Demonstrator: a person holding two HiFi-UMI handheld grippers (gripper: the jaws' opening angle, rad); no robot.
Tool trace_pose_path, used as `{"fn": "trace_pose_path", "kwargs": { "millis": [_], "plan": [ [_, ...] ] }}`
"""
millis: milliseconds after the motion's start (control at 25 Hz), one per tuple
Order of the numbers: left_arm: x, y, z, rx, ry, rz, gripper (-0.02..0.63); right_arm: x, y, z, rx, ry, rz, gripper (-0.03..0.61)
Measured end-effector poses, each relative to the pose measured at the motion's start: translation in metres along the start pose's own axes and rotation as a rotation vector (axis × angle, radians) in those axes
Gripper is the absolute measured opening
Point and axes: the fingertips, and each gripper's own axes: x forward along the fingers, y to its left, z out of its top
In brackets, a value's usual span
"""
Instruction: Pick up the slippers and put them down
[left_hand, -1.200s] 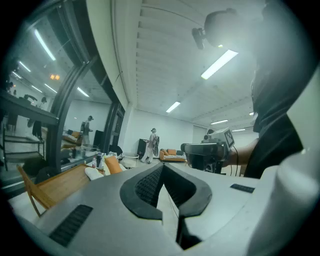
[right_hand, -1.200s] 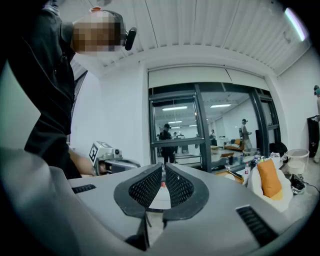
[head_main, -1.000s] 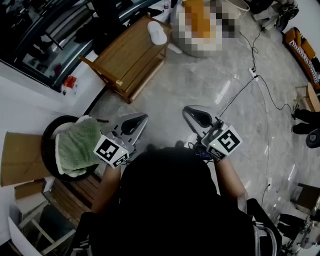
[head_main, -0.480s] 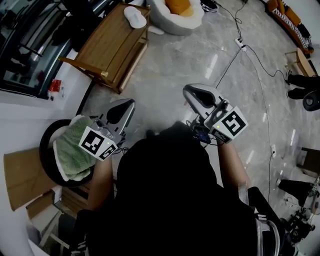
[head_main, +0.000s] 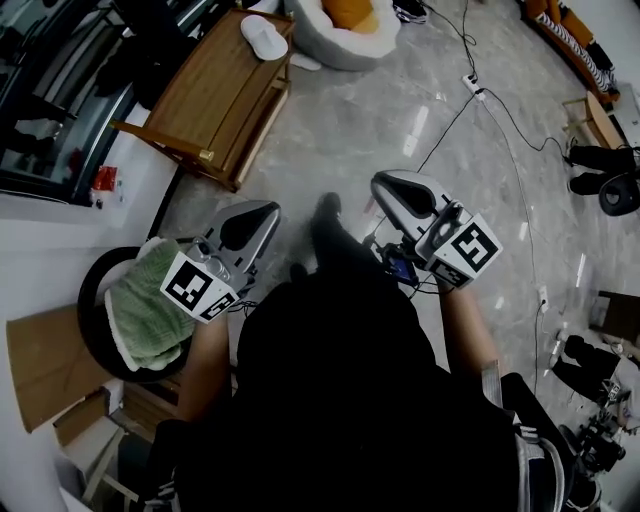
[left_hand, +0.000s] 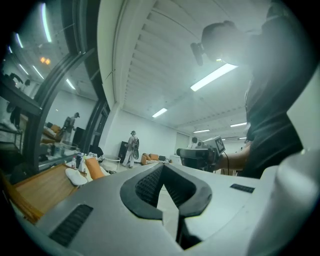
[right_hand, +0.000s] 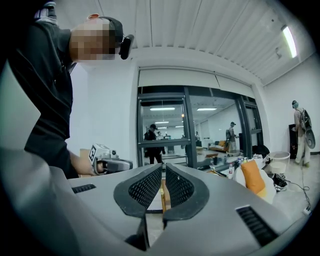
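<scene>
Both grippers are held level in front of the person, empty. The left gripper (head_main: 272, 209) has its pads clenched together at the tips, nothing between them. The right gripper (head_main: 379, 184) is also closed, only a sliver between its pads, nothing in it.

A black basket (head_main: 92, 300) with a green towel (head_main: 145, 300) sits on the floor just left of the left gripper. Not part of the task.

Farther out is a wooden bench (head_main: 225, 100). One white slipper (head_main: 263, 35) lies on its far end, near the far right corner. Its long axis runs slantwise across that end, not along the bench.

Key relation: the slipper is well ahead of the left gripper and a bit left of where its jaws point. In the left gripper view it sits left of the jaws. The left hand is the nearer one; the right would have to cross over. Both are well apart from it, so the reach has not started.

A white shape (head_main: 305, 62) lies on the floor just beside that corner. It may be the second slipper, can't tell. Past it is a white floor cushion (head_main: 335, 50).
</scene>
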Motion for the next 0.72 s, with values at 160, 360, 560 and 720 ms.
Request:
{"fn": "trace_pose_path", "kwargs": {
  "millis": [160,360,560,720],
  "plan": [
    [-0.005,0.024,-0.003,-0.002,0.024,0.047,0.011,0.028,-0.01,0.004,0.022,-0.031,0.058,0.034],
    [0.002,0.062,-0.009,-0.032,0.036,0.107,0.011,0.063,-0.044,-0.006,0.02,-0.011,0.097,0.034],
    [0.034,0.111,-0.01,-0.051,0.055,0.14,0.011,0.095,-0.094,-0.016,0.042,0.008,0.12,0.034],
    [0.065,0.16,-0.003,-0.058,0.075,0.176,0.011,0.12,-0.145,-0.016,0.065,0.028,0.137,0.034]
  ]
}}
